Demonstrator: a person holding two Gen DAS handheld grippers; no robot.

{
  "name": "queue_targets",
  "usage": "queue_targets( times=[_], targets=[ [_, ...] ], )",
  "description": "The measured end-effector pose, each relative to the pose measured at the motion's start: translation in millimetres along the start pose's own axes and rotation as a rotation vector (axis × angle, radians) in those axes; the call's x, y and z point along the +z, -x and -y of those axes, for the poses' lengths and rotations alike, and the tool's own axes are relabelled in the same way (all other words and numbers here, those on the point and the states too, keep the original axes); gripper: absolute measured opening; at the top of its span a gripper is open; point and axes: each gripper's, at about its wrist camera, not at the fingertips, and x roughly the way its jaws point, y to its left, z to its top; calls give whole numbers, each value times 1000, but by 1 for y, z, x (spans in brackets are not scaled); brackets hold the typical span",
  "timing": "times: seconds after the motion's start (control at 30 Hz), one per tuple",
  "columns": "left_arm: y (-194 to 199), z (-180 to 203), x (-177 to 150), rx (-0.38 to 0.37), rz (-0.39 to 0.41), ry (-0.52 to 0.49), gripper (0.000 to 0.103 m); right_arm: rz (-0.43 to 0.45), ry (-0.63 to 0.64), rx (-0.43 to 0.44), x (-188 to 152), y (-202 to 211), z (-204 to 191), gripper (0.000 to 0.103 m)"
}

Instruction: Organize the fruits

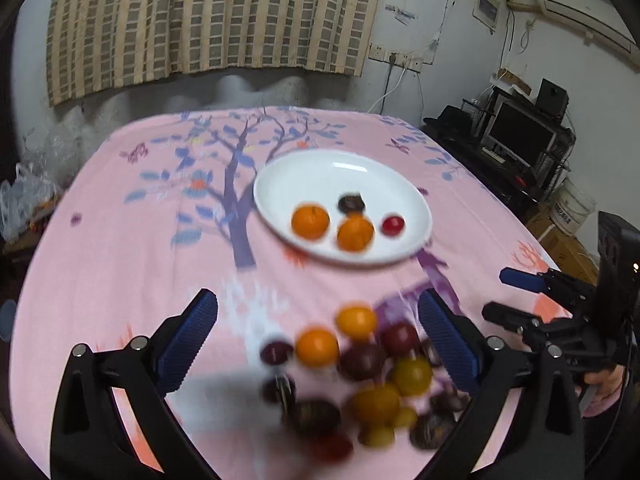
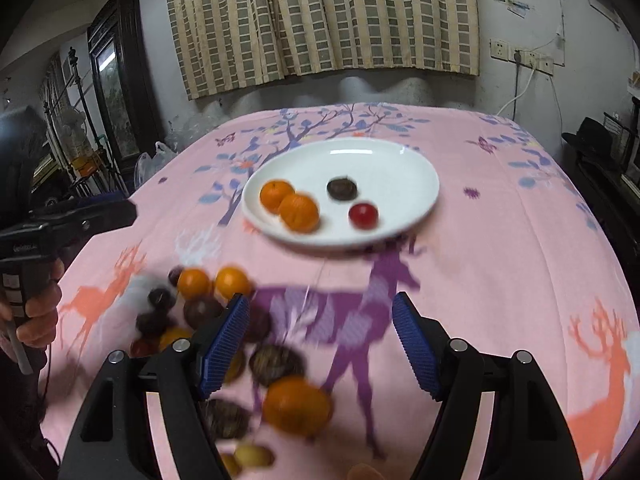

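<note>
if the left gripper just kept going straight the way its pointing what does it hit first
Most likely the loose pile of fruit on the pink cloth, lying between and just ahead of the open left gripper. The white plate lies farther on. The frame is blurred, so depth is uncertain.

Bare cloth [image 2: 500, 240] right of plate [image 2: 400, 160]; loose fruit pile [image 2: 200, 312] crowds left.

A checked curtain [image 1: 208, 20] hangs on the white wall [image 1: 432, 8] behind.
</note>
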Motion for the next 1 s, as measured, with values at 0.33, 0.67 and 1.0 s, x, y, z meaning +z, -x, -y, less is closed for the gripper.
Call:
queue_targets(
  times=[0.33,0.67,1.0],
  targets=[
    [19,4,-96,-19,-48,-12,98,-69,-85,32,-32,-10,-3,75],
    [13,5,-104,-16,-59,-40,98,-151,-127,96,-41,-34,4,43],
    [-13,-6,-104,-35,-156,16,56,-75,-170,104,-37,-16,13,43]
  ],
)
